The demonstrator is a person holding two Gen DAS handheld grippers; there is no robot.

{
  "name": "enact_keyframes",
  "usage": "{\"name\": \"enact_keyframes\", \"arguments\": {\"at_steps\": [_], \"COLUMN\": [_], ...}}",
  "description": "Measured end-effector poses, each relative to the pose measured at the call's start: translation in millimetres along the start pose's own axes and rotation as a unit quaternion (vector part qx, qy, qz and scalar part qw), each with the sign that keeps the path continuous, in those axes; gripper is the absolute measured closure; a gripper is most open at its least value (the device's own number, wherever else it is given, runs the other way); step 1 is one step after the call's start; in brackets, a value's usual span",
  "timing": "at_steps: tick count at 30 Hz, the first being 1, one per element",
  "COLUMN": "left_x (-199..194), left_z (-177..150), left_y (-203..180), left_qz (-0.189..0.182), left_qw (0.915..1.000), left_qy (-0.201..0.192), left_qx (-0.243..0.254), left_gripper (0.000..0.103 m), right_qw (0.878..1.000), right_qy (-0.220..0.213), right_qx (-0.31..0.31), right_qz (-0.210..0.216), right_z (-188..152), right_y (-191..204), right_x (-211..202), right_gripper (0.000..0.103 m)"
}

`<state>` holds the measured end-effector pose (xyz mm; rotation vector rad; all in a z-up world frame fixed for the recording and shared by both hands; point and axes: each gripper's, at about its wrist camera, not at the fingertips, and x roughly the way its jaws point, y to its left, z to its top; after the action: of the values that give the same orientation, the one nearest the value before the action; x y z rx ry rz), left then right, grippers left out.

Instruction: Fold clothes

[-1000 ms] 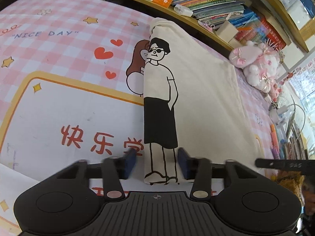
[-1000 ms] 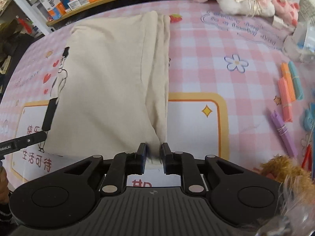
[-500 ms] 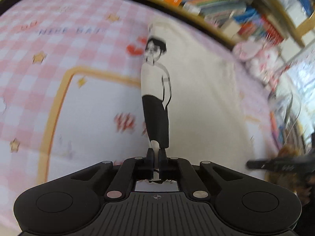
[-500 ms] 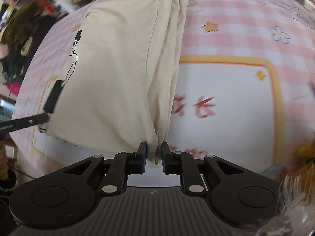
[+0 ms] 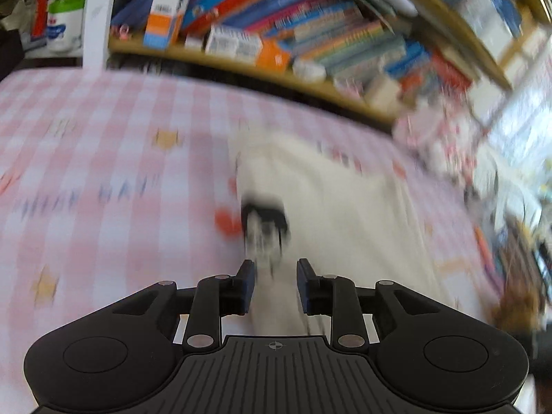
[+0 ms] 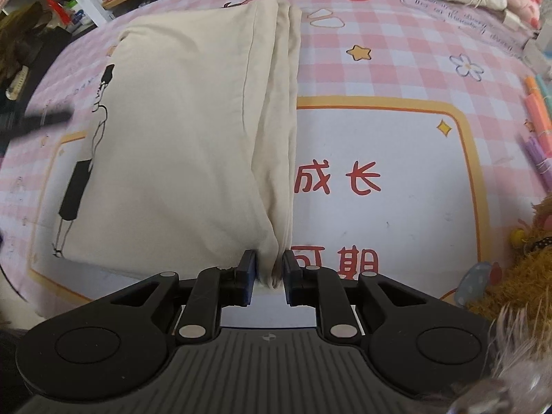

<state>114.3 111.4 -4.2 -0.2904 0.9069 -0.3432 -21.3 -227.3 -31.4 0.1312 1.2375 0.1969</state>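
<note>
Folding step: a cream T-shirt, already narrowed into a long panel, lies on a pink checked cloth and is being folded from its near hem toward the far end.
Left gripper: its jaws are opening, with a blurred strip of the cream shirt between them; the pads do not seem to press on it (the view is smeared by motion, so contact is hard to judge).
Shirt's left edge: the printed cartoon figure runs along it, and a dark blurred bar beside that edge in the right wrist view is probably the left gripper.
Right gripper: clamped on the bunched near right corner of the shirt, its pads close together with the cloth pinched between them.
Doing it well: I judge both corners should travel together and level, so the hem lands square; a left corner let go early would skew the fold.
Right of the shirt: bare cloth with red characters, then coloured pegs at the edge.
Change from a second ago: the left gripper then straddled the hem wide apart, half a second ago it was nipped tight, and now it is parting; its view has swung toward the bookshelf. The right gripper's pinch is unchanged.
</note>
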Motion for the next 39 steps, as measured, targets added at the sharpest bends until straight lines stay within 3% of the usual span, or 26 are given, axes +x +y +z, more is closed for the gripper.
{"name": "enact_keyframes", "arguments": {"at_steps": [4,11,13,14,15,16,19,21,22,23,24,25,26,29,34,38,39], "left_x": [34,90,89,81,72,67,80,87,88,86,83,80,79,88,107,118,111], "left_z": [40,76,78,78,77,77,80,83,84,84,83,82,80,80,83,85,85], "left_y": [23,54,56,49,42,37,38,47,55,63,68,69,69,63,52,41,32], "left_qz": [-0.018,-0.080,-0.102,-0.108,-0.113,-0.112,-0.050,-0.031,-0.034,-0.059,-0.086,-0.105,-0.117,-0.112,-0.095,-0.096,-0.100], "left_qw": [0.9980,0.9855,0.9838,0.9870,0.9881,0.9883,0.9963,0.9964,0.9941,0.9895,0.9847,0.9818,0.9810,0.9849,0.9882,0.9911,0.9935], "left_qy": [-0.023,0.011,-0.004,-0.035,-0.066,-0.089,-0.059,-0.039,-0.031,-0.031,-0.033,-0.033,-0.032,-0.015,-0.009,0.018,0.000], "left_qx": [-0.057,-0.149,-0.147,-0.114,-0.081,-0.053,-0.037,-0.068,-0.098,-0.128,-0.148,-0.155,-0.151,-0.131,-0.120,-0.090,-0.054], "left_gripper": [0.076,0.080,0.086,0.101,0.103,0.103,0.102,0.100,0.098,0.088,0.067,0.054,0.030,0.026,0.031,0.094,0.098], "right_qw": [0.999,0.998,0.998,0.997,0.997,0.997,0.997,0.996,0.996,0.996,0.996,0.996,0.996,0.996,0.996,0.995,0.995], "right_qy": [-0.016,-0.033,-0.035,-0.035,-0.036,-0.037,-0.038,-0.038,-0.039,-0.039,-0.040,-0.041,-0.041,-0.040,-0.036,-0.036,-0.036], "right_qx": [-0.007,0.008,0.015,0.019,0.024,0.028,0.042,0.042,0.043,0.045,0.046,0.048,0.049,0.052,0.054,0.059,0.062], "right_qz": [-0.027,-0.055,-0.058,-0.058,-0.058,-0.058,-0.059,-0.063,-0.065,-0.066,-0.067,-0.067,-0.067,-0.067,-0.068,-0.067,-0.065], "right_z": [-5,-10,-11,-10,-10,-10,-10,-10,-10,-10,-10,-10,-10,-10,-9,-9,-8], "right_y": [11,22,24,24,24,23,22,24,25,26,26,26,26,25,24,24,23], "right_x": [1,3,3,4,4,4,4,4,4,4,5,5,4,3,3,3,3], "right_gripper": [0.087,0.086,0.086,0.086,0.086,0.086,0.086,0.086,0.086,0.086,0.086,0.086,0.086,0.086,0.086,0.086,0.086]}}
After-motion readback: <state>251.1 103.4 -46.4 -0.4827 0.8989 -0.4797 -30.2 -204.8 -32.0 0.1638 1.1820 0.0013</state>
